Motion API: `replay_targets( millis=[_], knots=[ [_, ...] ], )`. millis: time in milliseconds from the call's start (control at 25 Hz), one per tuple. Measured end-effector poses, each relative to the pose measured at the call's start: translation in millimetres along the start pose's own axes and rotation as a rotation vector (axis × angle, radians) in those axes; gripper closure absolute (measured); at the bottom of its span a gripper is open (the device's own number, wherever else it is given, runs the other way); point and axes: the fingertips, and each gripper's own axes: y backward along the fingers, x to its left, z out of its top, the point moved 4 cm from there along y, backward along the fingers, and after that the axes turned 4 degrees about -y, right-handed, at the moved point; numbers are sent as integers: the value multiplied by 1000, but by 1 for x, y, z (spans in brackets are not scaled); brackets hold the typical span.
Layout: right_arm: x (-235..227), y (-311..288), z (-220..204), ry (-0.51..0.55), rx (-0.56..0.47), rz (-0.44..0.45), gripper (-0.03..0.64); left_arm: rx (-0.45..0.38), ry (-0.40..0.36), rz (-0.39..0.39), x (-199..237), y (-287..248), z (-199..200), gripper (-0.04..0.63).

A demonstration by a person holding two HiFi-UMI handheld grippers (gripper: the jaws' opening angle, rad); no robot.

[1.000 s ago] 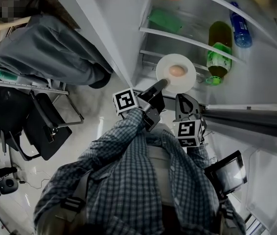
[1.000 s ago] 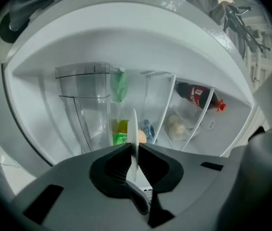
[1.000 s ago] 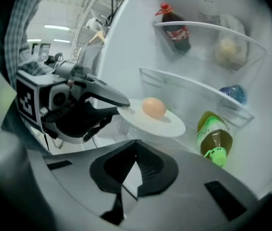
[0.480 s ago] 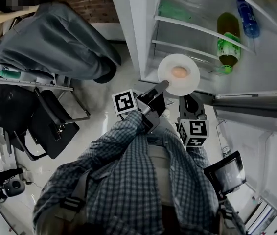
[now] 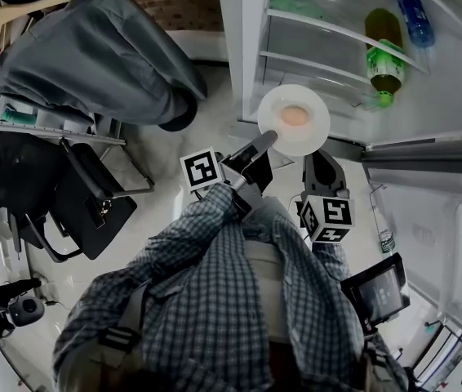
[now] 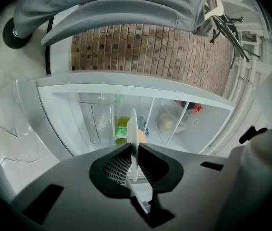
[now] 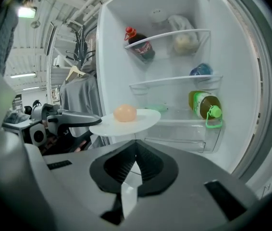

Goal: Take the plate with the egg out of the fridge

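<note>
The left gripper [image 6: 133, 153], clamped on the near rim of the stiff, light plate [image 5: 313, 134] jutting ahead of it just outside the fridge [image 5: 246, 31], should carry it level, since the loose, fragile egg [image 5: 295, 116] probably rolls; the right gripper [image 7: 136, 142] beside it has jaws together, empty.

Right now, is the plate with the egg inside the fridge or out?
Out: the plate with the egg hangs in front of the open fridge, its rim clamped in the left gripper.
</note>
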Motion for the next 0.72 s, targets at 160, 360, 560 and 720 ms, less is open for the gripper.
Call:
replay_targets(
  millis=[160, 360, 560, 720],
  knots=[
    [4, 8, 2, 2, -18, 30, 611, -29, -21, -4, -5, 10, -7, 549],
    [-3, 27, 1, 15, -35, 52, 611, -76, -26, -9, -14, 22, -25, 549],
    [-6, 61, -5, 24, -59, 64, 611, -115, -35, -1, -15, 37, -53, 549],
    [-5, 86, -14, 19, -63, 68, 611, -120, -38, 3, -20, 53, -77, 549]
  ],
)
